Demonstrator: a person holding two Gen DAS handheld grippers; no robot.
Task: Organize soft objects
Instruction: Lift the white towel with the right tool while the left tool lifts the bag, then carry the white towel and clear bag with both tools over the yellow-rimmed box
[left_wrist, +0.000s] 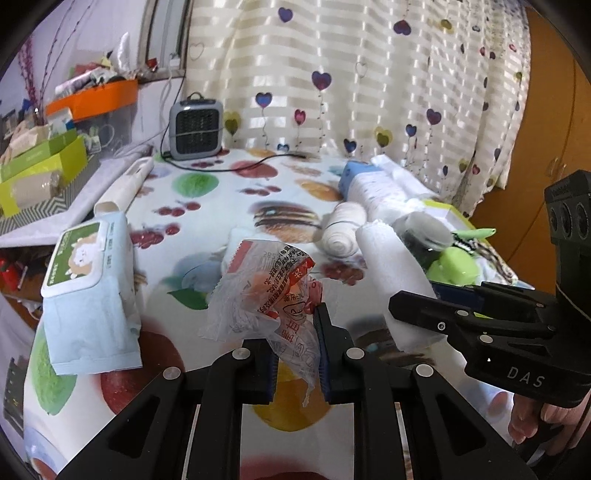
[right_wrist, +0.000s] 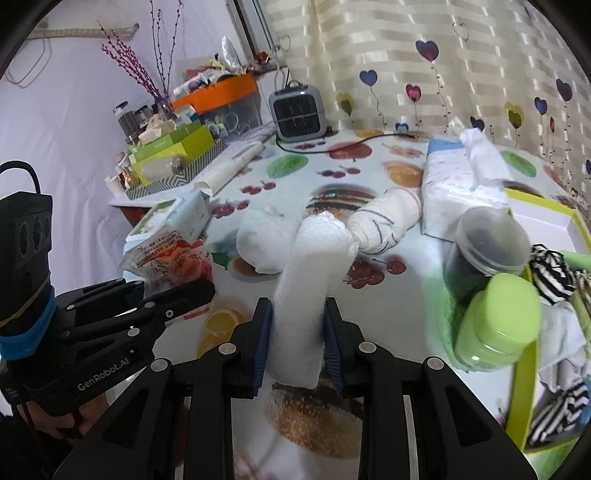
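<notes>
While the left gripper (left_wrist: 297, 345) clamped a crinkled plastic snack bag (left_wrist: 266, 291) above the fruit-print bench (left_wrist: 207, 192), the right gripper (right_wrist: 298, 343) pinched a rolled white towel (right_wrist: 314, 280), held up beside it.

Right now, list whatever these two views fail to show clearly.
- Left wrist view: the contents of the crumpled plastic bag in the left gripper; its creases garble the print.
- Right wrist view: the green box is cut off by the frame edge.
- Right wrist view: the lower end of the white roll in the right gripper is blurred.
</notes>
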